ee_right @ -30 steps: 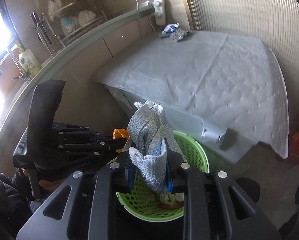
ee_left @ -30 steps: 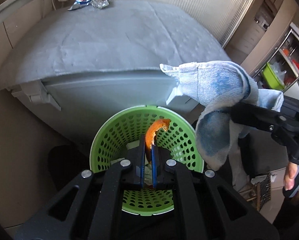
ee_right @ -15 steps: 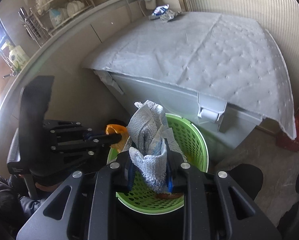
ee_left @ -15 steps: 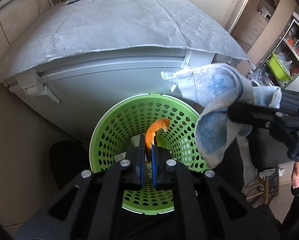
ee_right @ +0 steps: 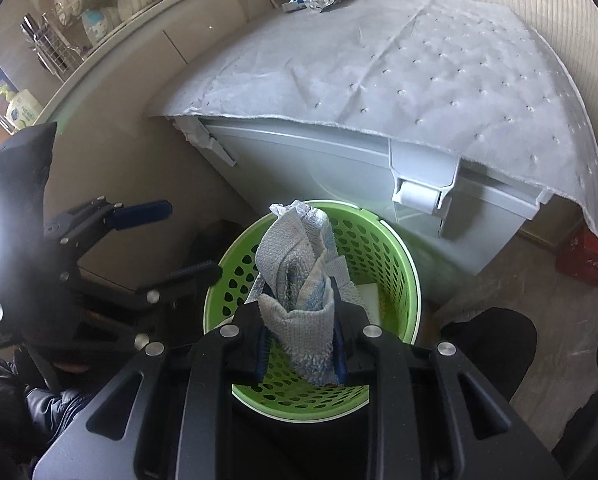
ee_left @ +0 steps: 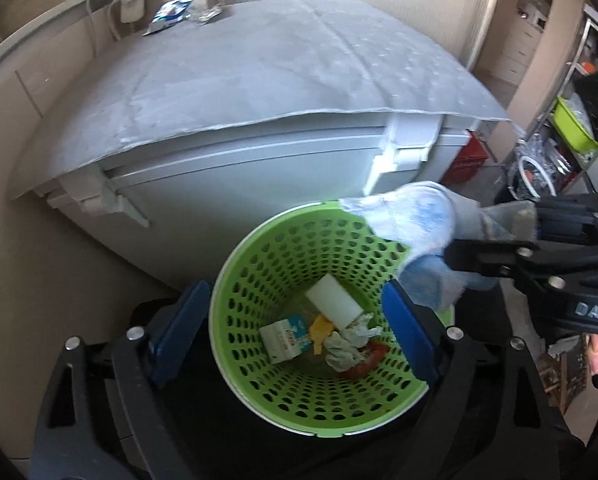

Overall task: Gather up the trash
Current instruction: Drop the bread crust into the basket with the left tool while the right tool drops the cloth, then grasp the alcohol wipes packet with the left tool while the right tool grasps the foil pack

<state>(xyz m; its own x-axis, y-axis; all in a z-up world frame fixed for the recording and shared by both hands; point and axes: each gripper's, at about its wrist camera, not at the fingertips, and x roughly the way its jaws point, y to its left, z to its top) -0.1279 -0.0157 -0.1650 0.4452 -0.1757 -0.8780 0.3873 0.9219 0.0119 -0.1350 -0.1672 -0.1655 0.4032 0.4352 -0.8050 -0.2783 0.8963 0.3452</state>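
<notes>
- Now the rag [ee_right: 299, 300], a soft, light, floppy cloth, sits pinched between the pressed-together pads of the right claw [ee_right: 299, 344], bunched above the green bin [ee_right: 403, 264]; in the left view it hangs at the bin's right rim [ee_left: 415, 228].
- Judging by its folds, it should sag and drop limply once let go; the bunched middle is the sound place to hold it, as loose corners would slip.
- Left claw [ee_left: 295, 332] stands spread wide over the bin, its jaws having just opened, with nothing between them.
- Peel [ee_left: 322, 327] lies on the bin floor beside a small carton [ee_left: 283, 338], a white block [ee_left: 333, 300] and crumpled paper [ee_left: 347, 344]; all look light.
- Something red under the paper is too covered to name.
- Far back on the grey surface [ee_left: 283, 80], a wrapper [ee_left: 171, 14] remains; its print is unreadable.
- Rag's lower end is hidden behind the right claw's body, so its full length is unclear.
</notes>
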